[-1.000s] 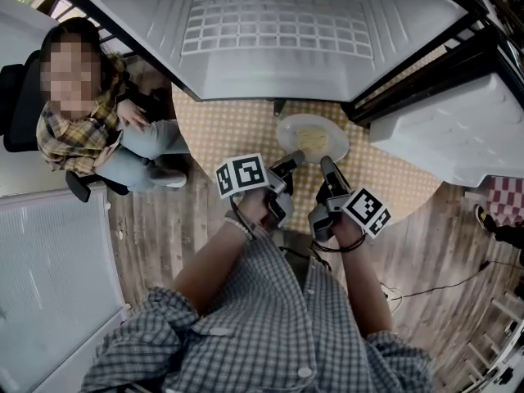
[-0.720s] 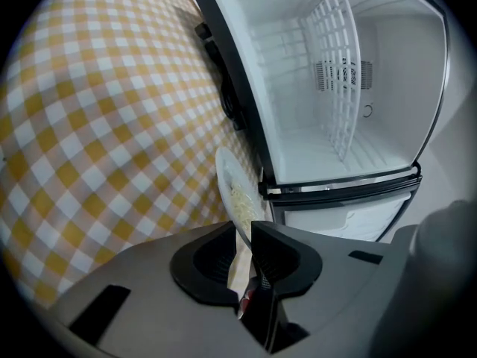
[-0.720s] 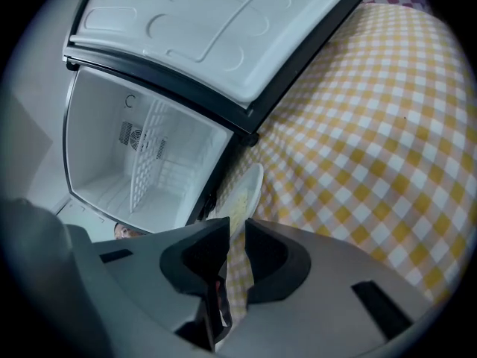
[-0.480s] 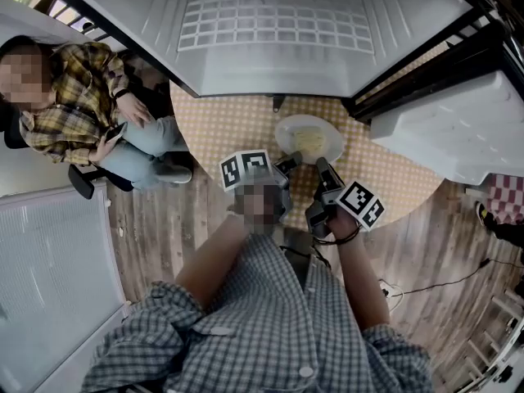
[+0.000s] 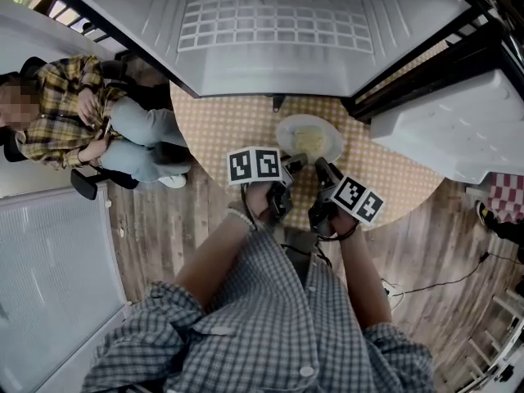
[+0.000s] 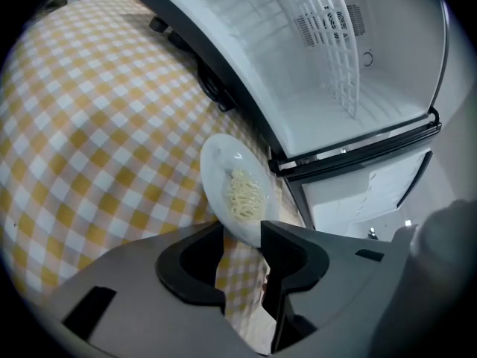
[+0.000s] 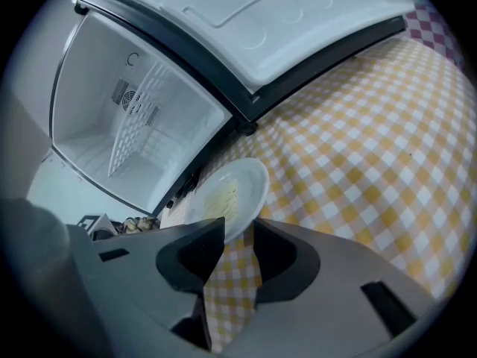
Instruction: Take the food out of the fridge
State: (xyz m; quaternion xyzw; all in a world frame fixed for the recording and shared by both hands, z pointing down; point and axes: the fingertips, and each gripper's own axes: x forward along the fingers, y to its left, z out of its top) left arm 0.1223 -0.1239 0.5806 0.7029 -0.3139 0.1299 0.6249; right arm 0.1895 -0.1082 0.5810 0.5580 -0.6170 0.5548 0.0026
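Head view, yellow-chk table (image 5: 219,129), wood floor (image 5: 160,236), fridge (image 5: 278,64) open

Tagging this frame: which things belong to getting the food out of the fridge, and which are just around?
Part of the job: plate, noodles, open fridge, checked table under the plate.
Just around: seated person in a plaid shirt, red-checked cloth at the right edge.

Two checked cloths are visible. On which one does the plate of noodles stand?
On the yellow-and-white cloth in front of the open fridge; the red-and-white cloth lies apart, at the head view's right edge.
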